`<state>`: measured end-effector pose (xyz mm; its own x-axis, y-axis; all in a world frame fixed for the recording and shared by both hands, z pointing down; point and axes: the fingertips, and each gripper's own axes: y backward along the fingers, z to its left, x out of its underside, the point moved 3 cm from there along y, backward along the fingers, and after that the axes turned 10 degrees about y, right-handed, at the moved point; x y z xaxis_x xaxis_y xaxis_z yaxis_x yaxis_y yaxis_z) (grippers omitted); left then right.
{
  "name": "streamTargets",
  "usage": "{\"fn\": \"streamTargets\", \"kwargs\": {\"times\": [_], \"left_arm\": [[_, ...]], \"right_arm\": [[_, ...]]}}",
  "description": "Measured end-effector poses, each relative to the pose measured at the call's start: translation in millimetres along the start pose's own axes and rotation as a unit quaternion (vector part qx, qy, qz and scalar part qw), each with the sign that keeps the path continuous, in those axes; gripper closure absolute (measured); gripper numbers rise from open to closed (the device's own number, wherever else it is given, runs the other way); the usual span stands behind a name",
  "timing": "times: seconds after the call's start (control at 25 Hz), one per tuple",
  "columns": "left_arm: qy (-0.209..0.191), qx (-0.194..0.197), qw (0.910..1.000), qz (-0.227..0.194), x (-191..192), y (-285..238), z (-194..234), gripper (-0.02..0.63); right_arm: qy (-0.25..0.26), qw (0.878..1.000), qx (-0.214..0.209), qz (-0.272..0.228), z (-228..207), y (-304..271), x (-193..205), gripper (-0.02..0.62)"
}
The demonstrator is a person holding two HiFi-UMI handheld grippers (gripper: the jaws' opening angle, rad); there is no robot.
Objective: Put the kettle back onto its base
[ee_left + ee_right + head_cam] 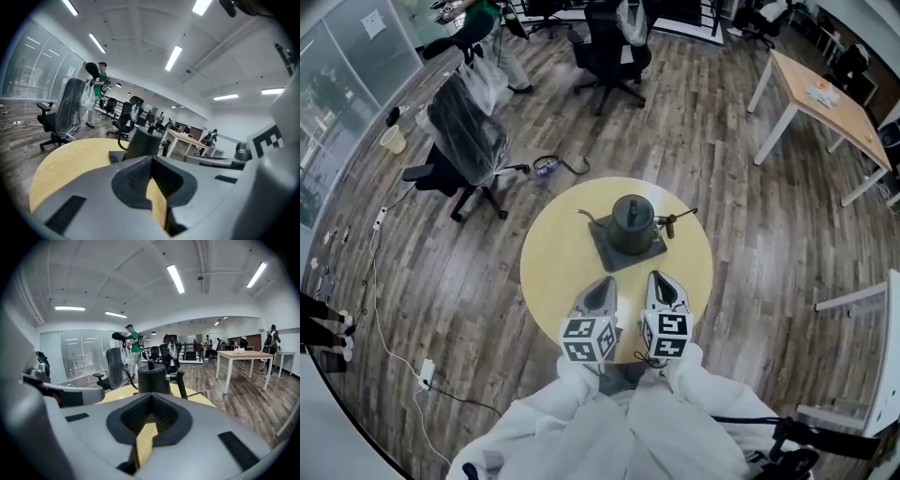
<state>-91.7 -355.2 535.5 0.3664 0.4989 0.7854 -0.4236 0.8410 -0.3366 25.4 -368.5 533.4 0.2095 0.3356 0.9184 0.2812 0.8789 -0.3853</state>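
A dark gooseneck kettle (633, 223) stands upright on its square dark base (607, 253) at the middle of a round yellow table (553, 267). Its spout points left and its handle points right. My left gripper (602, 287) and right gripper (660, 280) hover side by side over the table's near edge, short of the base and apart from the kettle. Both are shut with nothing between the jaws. In the left gripper view the kettle (143, 143) rises just beyond the closed gripper (151, 161). The right gripper view shows the kettle (152, 378) straight ahead of the closed gripper (150, 400).
A plastic-wrapped office chair (469, 141) stands left of the table, another chair (609, 47) behind it. A wooden desk (825, 98) is at the back right. A cable and power strip (425, 373) lie on the floor at the left. A person in green (101, 79) stands far off.
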Motion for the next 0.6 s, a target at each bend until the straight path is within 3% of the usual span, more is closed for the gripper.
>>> {"fn": "streamTargets", "kwargs": {"times": [0.32,0.6], "left_arm": [[0.002,-0.007,1.0000,-0.006,15,45,-22,0.604],[0.003,-0.013,0.9996,-0.025,64,106,-65,0.606]], "right_arm": [[0.009,1.000,0.012,-0.019,-2,58,-1,0.583],[0.005,1.000,0.007,-0.026,9,147,39,0.583]]}}
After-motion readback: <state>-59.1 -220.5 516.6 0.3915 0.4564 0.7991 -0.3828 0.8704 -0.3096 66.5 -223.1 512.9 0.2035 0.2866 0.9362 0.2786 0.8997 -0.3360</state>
